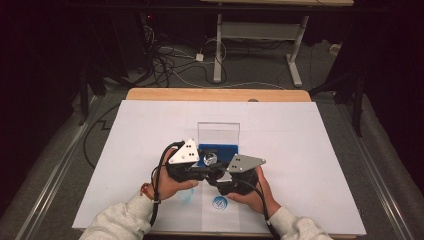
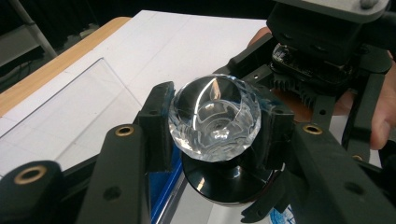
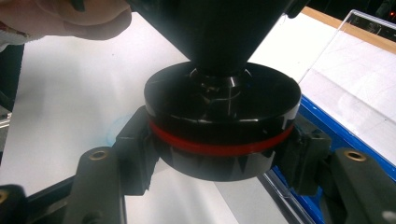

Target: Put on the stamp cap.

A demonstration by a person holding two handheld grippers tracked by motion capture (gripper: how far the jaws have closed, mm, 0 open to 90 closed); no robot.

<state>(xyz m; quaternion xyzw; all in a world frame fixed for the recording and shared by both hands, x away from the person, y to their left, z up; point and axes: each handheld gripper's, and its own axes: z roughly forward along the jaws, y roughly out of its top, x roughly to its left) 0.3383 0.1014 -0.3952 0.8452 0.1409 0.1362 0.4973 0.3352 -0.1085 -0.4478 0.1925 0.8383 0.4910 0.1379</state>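
Your left hand-held gripper [image 1: 204,166] is clamped on a clear faceted crystal knob [image 2: 214,117]; in the left gripper view its two black pads [image 2: 159,126] press against the knob's sides, and the knob sits directly above a round black base [image 2: 227,179]. Your right hand-held gripper [image 1: 216,176] is clamped on that black base [image 3: 222,122], a disc with a red band around its side, and the jaws meet it at the level of the band. In the right gripper view a dark cone-shaped part comes down onto the middle of the disc's top.

In the high view you hold both pieces together above the white sheet [image 1: 300,150] that covers the desk [image 1: 215,94], your grippers meeting tip to tip just in front of a clear plastic case [image 1: 218,133] with a blue bottom [image 1: 227,150]. The knob [image 1: 210,159] shows there as a small glint between the two grey plates. A blue round mark [image 1: 219,202] lies on the sheet near your right hand [image 1: 250,192].
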